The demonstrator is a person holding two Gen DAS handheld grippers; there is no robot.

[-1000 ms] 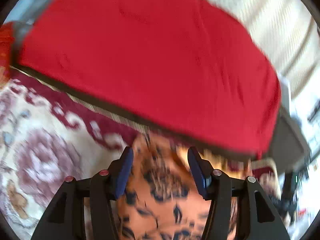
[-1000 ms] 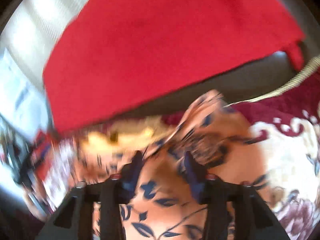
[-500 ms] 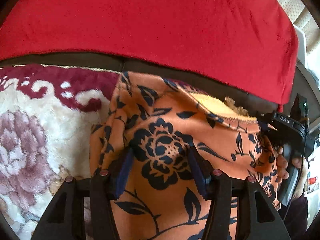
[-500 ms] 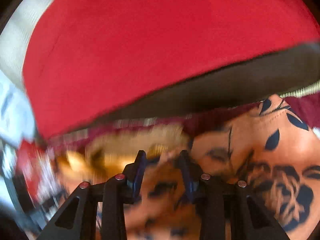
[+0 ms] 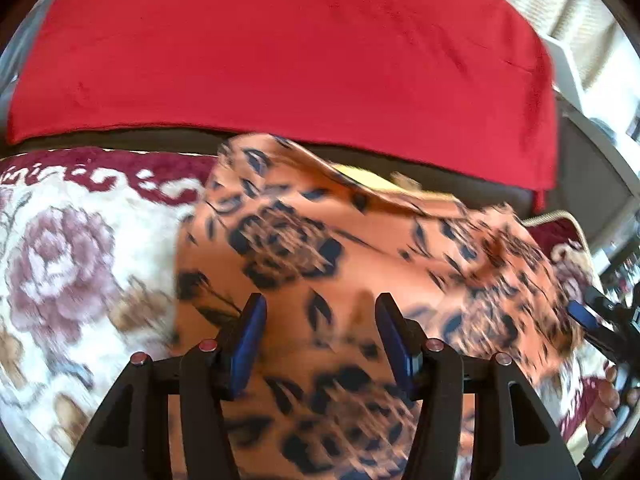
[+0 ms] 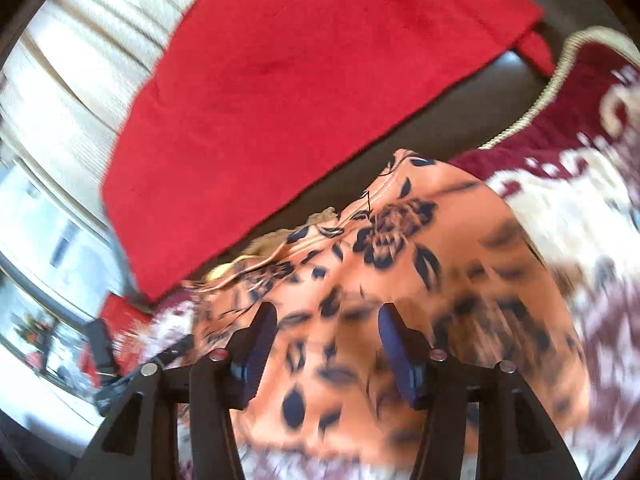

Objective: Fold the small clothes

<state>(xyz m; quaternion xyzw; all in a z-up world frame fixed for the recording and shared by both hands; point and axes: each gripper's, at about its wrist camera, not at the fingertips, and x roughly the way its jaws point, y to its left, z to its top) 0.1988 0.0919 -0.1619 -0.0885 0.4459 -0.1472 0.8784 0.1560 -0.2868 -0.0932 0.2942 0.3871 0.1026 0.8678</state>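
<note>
Across the floral rug (image 5: 72,248) lies our orange flowered garment (image 5: 320,248), below a red cloth (image 5: 280,48); we read no lettering anywhere, and blur smears its print. Our left gripper (image 5: 318,320) stands apart over it; our right gripper (image 6: 326,326) is opening, pads clear.

Free: floral rug (image 5: 72,264), open at left of the left wrist frame. Obstacles: orange floral garment (image 5: 320,248) across centre; red-covered furniture (image 5: 280,52) filling the top; right gripper (image 5: 592,320) at right edge.
</note>
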